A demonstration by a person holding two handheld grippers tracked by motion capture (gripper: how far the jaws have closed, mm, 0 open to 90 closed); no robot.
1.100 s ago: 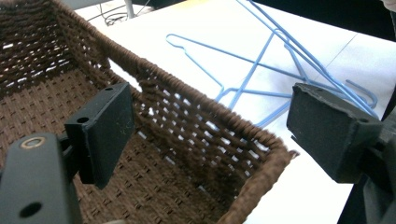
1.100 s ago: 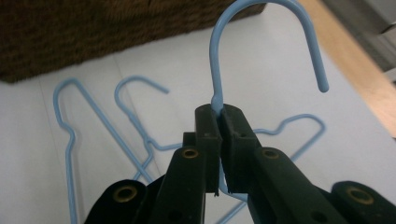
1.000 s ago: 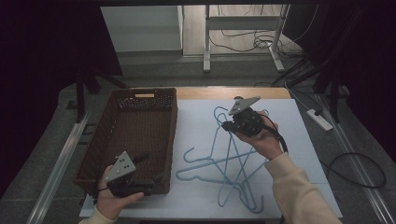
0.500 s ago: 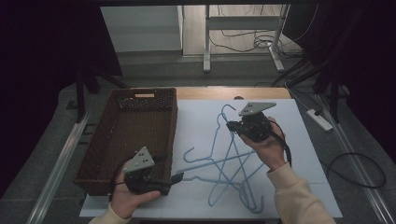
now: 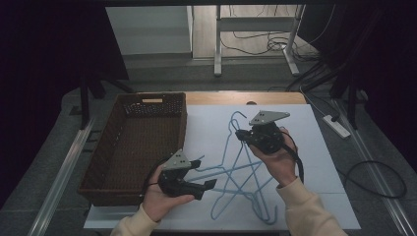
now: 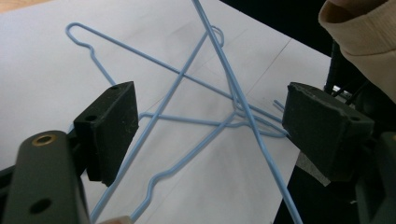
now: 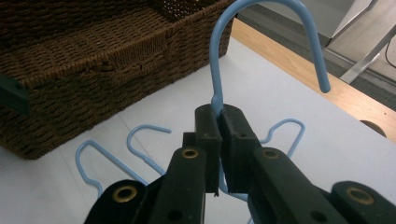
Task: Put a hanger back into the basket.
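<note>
The right gripper (image 7: 219, 122) is closed on the neck of a blue wire hanger (image 7: 215, 70), just below the hook, which rises straight above its jaws. In the high view that hanger (image 5: 231, 132) hangs lifted by its neck, its lower part trailing down toward the tangle of other hangers (image 5: 241, 189) lying on the white table (image 5: 314, 162) below and to the side of the right gripper (image 5: 242, 135).

The left gripper (image 6: 210, 135) stands open with nothing pressed between its pads; several crossed wires of the pile lie on the table right ahead of it and between the lines of its jaws. In the high view the left gripper (image 5: 209, 184) sits just beside the near corner of the brown wicker basket (image 5: 147, 105), pointing toward the pile.

The hanger looks light, thin and springy rather than rigid, with a smooth coating that would likely slide or swivel in a pinch. The neck, where the wire is twisted and thicker, seems the surest place to hold; a second hold on a shoulder or the bottom bar would steady it. Its hooks and corners could easily snag the neighbouring hangers.

No brand, label or readable writing shows on the hangers, the basket or the table.
</note>
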